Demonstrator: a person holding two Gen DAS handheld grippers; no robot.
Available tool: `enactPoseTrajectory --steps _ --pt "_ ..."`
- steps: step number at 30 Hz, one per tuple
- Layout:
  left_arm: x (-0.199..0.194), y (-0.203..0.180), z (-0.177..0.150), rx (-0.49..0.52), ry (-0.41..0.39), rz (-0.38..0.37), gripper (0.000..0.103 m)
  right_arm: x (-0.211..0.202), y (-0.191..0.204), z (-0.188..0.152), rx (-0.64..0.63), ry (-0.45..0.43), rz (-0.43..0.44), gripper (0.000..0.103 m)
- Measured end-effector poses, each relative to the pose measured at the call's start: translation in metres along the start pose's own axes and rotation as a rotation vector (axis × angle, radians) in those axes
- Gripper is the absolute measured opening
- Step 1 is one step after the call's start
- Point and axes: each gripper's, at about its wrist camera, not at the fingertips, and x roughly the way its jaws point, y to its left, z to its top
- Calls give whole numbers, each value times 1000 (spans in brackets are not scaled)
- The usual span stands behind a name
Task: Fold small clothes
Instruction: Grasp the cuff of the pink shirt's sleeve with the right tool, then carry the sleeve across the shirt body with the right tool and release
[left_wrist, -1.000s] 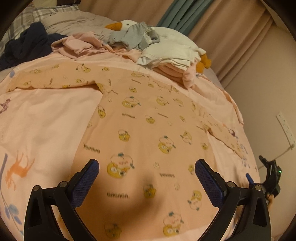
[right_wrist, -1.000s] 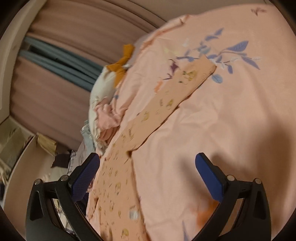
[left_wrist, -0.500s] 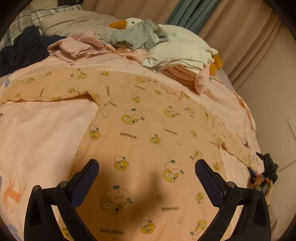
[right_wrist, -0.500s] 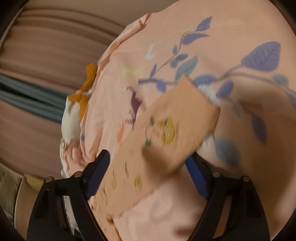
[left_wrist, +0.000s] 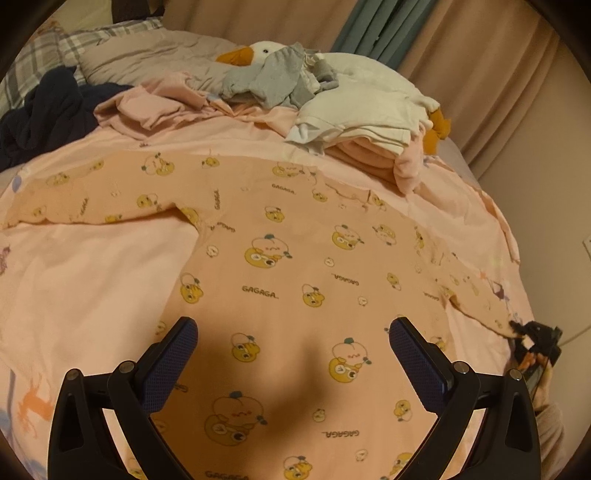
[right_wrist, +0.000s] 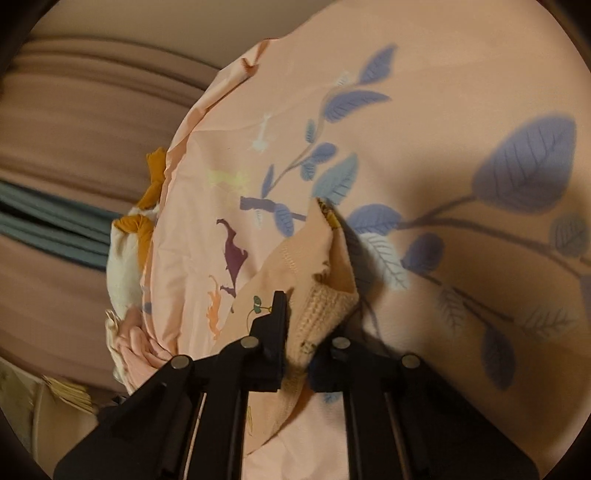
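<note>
The bed (left_wrist: 92, 280) under its pink printed sheet carries my peach duck-print top (left_wrist: 295, 280), spread flat with sleeves out left and right. A clothes pile (left_wrist: 354, 122) sits at the far side. My left gripper (left_wrist: 293, 363) hovers wide open over the hem, holding nothing. My right gripper (right_wrist: 295, 347) is clamped on the right sleeve cuff (right_wrist: 325, 302).

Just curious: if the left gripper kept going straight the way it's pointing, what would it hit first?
Most likely the duck-print shirt spread flat on the bed: the open left gripper points down onto its middle. Depth is hard to judge.
</note>
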Motion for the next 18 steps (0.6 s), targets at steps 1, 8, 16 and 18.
enactPoseTrajectory --steps 1,8,16,18 --pt "-1 2 0 3 4 4 103 -2 9 -1 -37 3 -13 10" --pt "-3 22 -2 -9 27 27 103 -19 89 -23 -297 26 -47 9" --pt "-12 78 -10 -91 23 16 103 -23 216 -118 -679 65 -49 9" --pt "-15 91 -12 -98 22 24 103 -20 242 -146 -749 69 -41 9"
